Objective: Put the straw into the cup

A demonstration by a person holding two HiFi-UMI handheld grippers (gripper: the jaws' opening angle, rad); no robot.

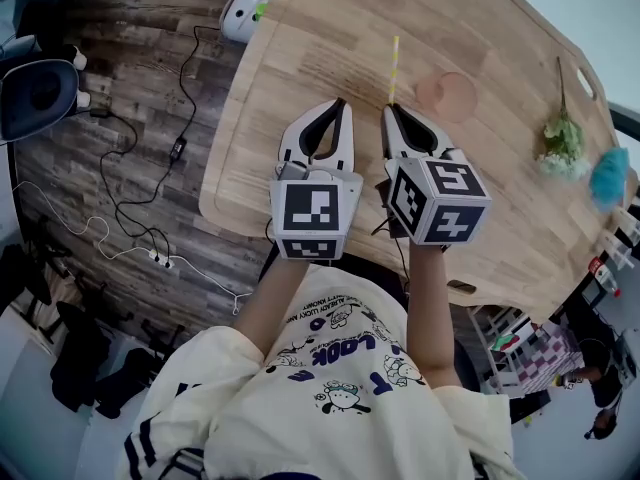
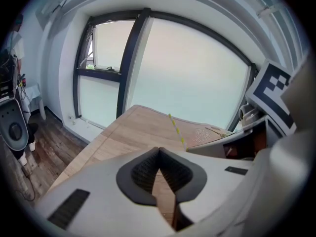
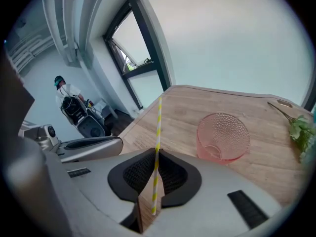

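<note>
- The right gripper point(image 3: 157, 153) was clamped on the straw point(image 3: 158, 125).
- The left gripper point(image 2: 158, 151) had its jaws together, empty.
- The cup point(image 3: 223, 137) stood empty, ahead-right of the right gripper.

Tabletop point(image 1: 330, 98): pale wood with rounded corners, its far edge near the window.
Floor point(image 1: 140, 38): dark, weathered planks, with black and white cables point(image 1: 178, 149) trailing across them.
Window point(image 2: 197, 78): large frosted panes in dark frames.
Light: soft, even daylight.

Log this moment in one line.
left claw: shut, empty | right claw: shut on straw | cup: upright, empty | straw: not yet in cup
</note>
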